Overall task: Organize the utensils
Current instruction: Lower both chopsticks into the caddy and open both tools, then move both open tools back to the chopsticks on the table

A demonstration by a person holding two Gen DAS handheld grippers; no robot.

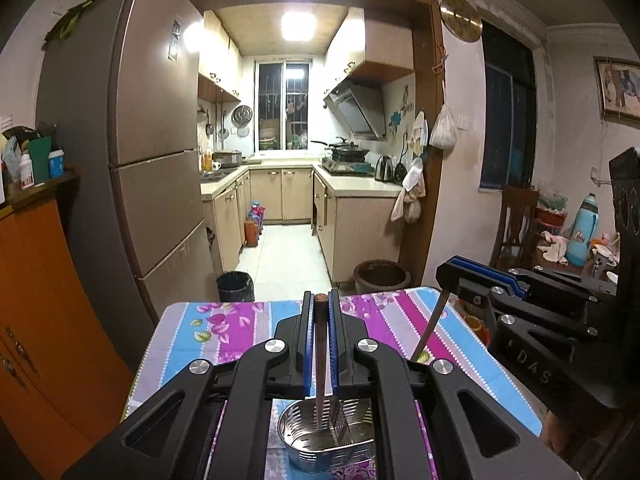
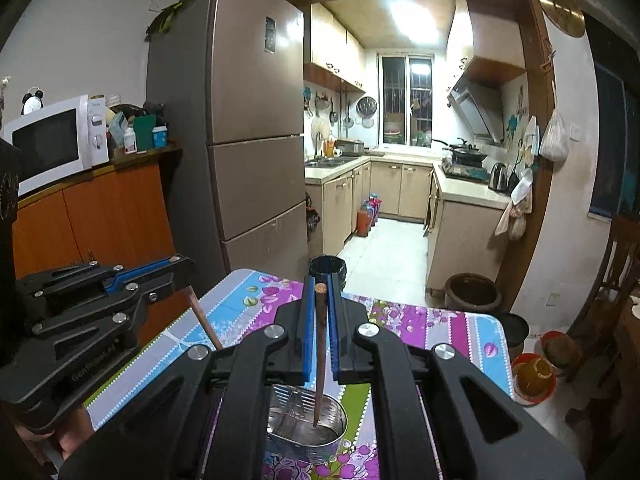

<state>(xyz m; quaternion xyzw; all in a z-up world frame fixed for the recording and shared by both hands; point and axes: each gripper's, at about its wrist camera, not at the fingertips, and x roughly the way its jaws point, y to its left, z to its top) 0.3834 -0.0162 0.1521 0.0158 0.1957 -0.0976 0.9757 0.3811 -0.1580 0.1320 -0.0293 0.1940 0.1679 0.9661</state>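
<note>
A perforated steel utensil holder (image 1: 328, 440) stands on the floral tablecloth; it also shows in the right wrist view (image 2: 308, 428). My left gripper (image 1: 320, 304) is shut on a brown wooden chopstick (image 1: 320, 360) that hangs point down over the holder. My right gripper (image 2: 320, 288) is shut on a second brown chopstick (image 2: 319, 360), its tip inside the holder. The right gripper shows at the right of the left wrist view (image 1: 480, 276) with its chopstick (image 1: 430, 328). The left gripper shows at the left of the right wrist view (image 2: 168, 268) with its chopstick (image 2: 204, 320).
The folding table (image 1: 224, 332) has its far edge near a black bin (image 1: 236, 286) and a brown clay pot (image 1: 380, 276). A fridge (image 2: 248, 120) and an orange cabinet (image 2: 104, 216) stand left. Red bowls (image 2: 532, 376) sit on the floor right.
</note>
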